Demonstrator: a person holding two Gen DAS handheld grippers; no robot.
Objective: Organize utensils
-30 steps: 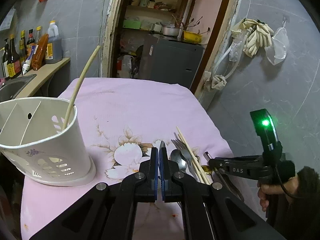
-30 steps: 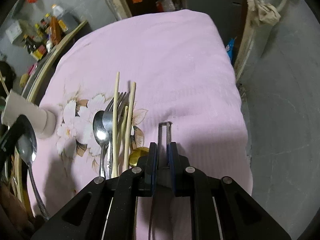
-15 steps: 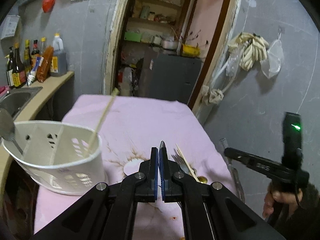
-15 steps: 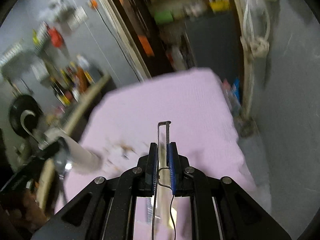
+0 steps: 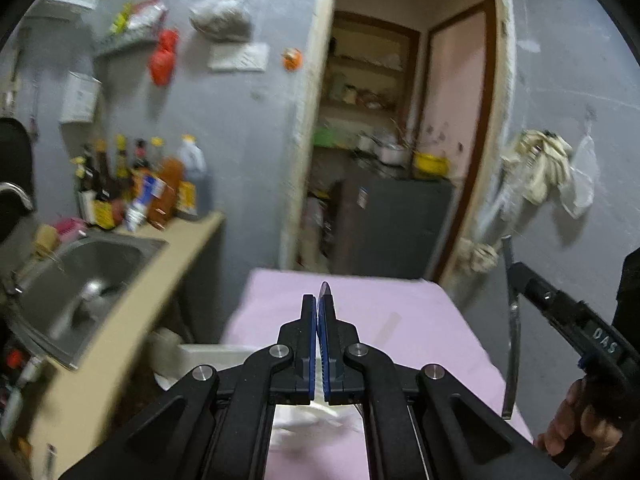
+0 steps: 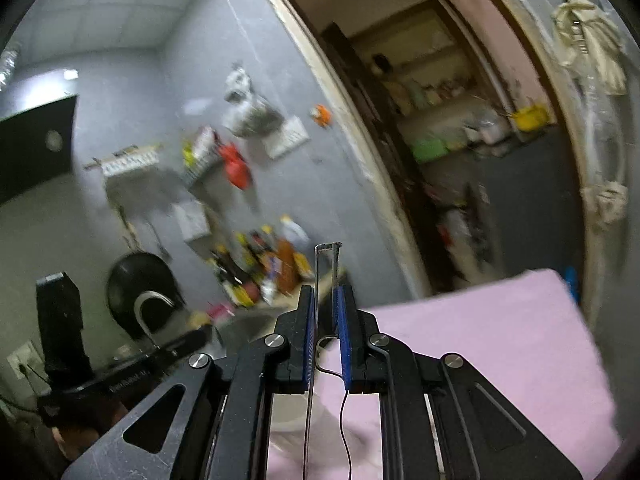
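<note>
The left gripper [image 5: 320,312] pinches a thin metal handle [image 5: 325,290]; the right gripper [image 6: 326,312] clamps a wire-framed metal utensil [image 6: 328,248], both above the pink-clothed table [image 5: 400,304], white holder [image 5: 208,354] below, doorway [image 5: 400,120] beyond

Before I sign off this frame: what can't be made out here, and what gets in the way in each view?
- White utensil holder: left wrist view, mostly hidden behind the left gripper; contents unseen.
- Utensils left on the pink cloth: both views aim too high.
- Metal tool in the right gripper: lower end hidden by the gripper body; its type unclear.
- Bottles: motion blur, labels unreadable.
</note>
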